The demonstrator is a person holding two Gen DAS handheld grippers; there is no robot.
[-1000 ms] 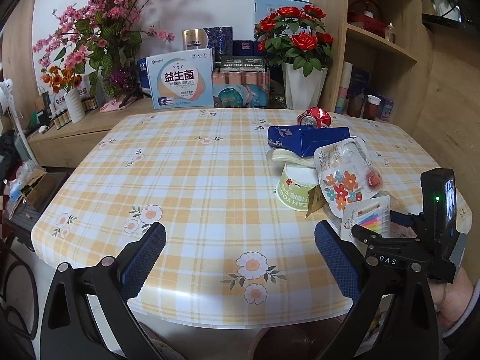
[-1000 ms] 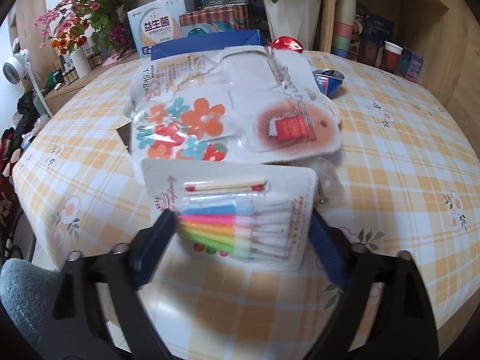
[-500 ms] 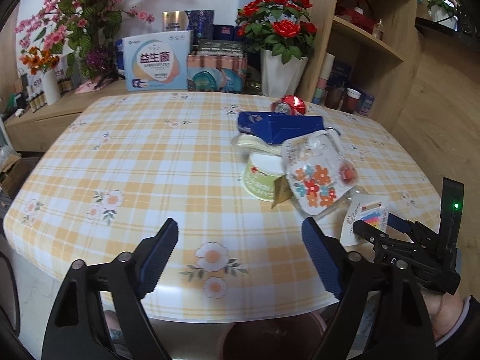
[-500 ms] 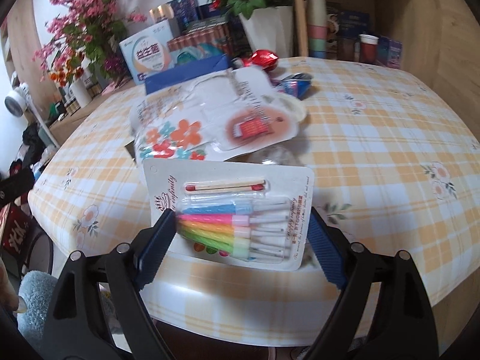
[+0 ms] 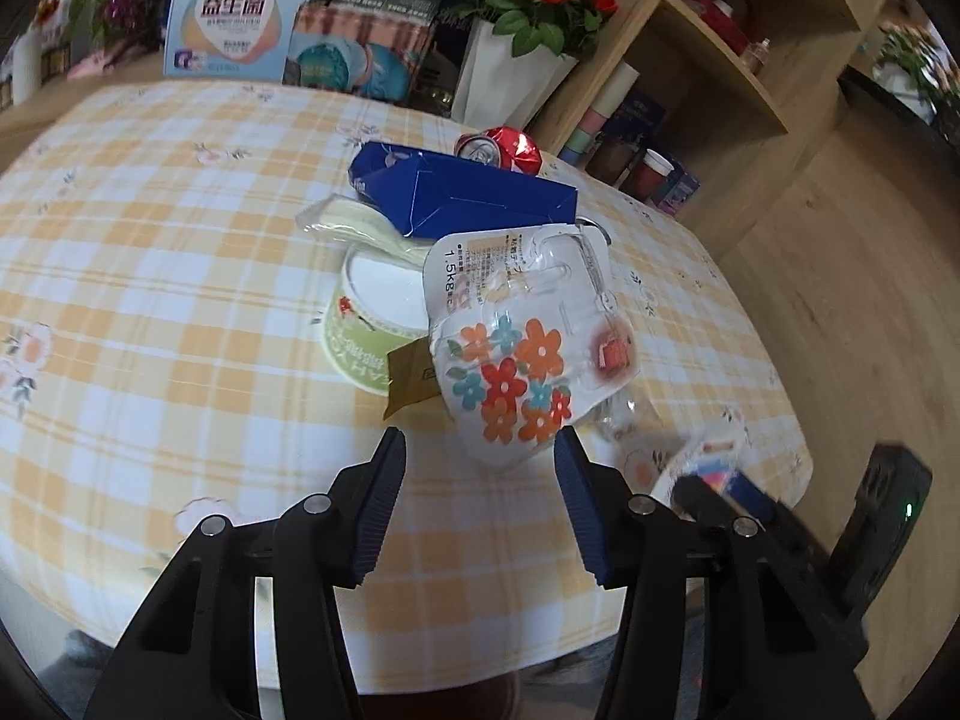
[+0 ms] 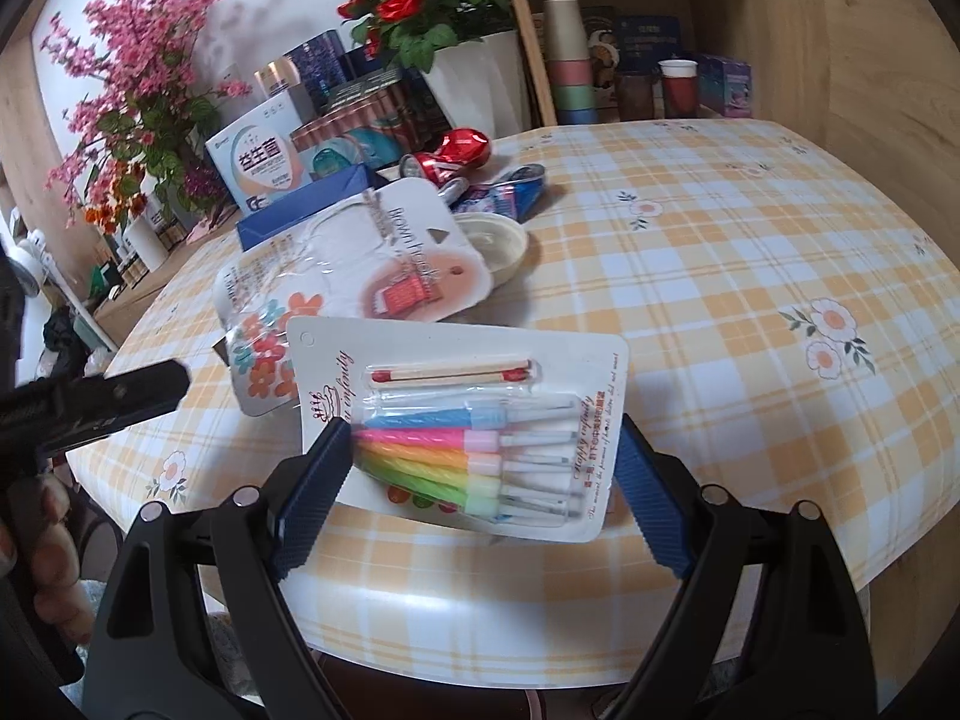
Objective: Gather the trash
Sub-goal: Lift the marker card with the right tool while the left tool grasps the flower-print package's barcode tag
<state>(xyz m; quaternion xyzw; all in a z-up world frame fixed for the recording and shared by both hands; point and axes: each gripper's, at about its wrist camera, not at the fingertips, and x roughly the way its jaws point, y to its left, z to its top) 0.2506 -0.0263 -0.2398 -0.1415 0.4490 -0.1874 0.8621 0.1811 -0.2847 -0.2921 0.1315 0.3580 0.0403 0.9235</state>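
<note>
Trash is piled on the checked table [image 5: 150, 276]. A clear flowered blister pack [image 5: 522, 348] leans on a green paper cup [image 5: 372, 330], with a blue carton [image 5: 468, 198] and a crushed red can [image 5: 498, 147] behind. My left gripper [image 5: 477, 498] is open just in front of the flowered pack's lower edge, not touching it. My right gripper [image 6: 480, 480] is shut on a candle blister card [image 6: 474, 426], its pads on the card's side edges, lifted above the table's front edge. The flowered pack [image 6: 360, 276] lies behind the card.
Boxes [image 5: 240, 18], a white vase with red roses [image 5: 510, 72] and pink blossoms [image 6: 138, 78] stand beyond the table's far edge. A wooden shelf with cups [image 6: 570, 78] is at the right. A pale lid [image 6: 498, 246] and crumpled blue wrapper [image 6: 510, 198] lie by the can.
My left gripper has moved forward and right, up to the flowered pack. My right gripper has pulled back toward the table's edge with the candle card.
</note>
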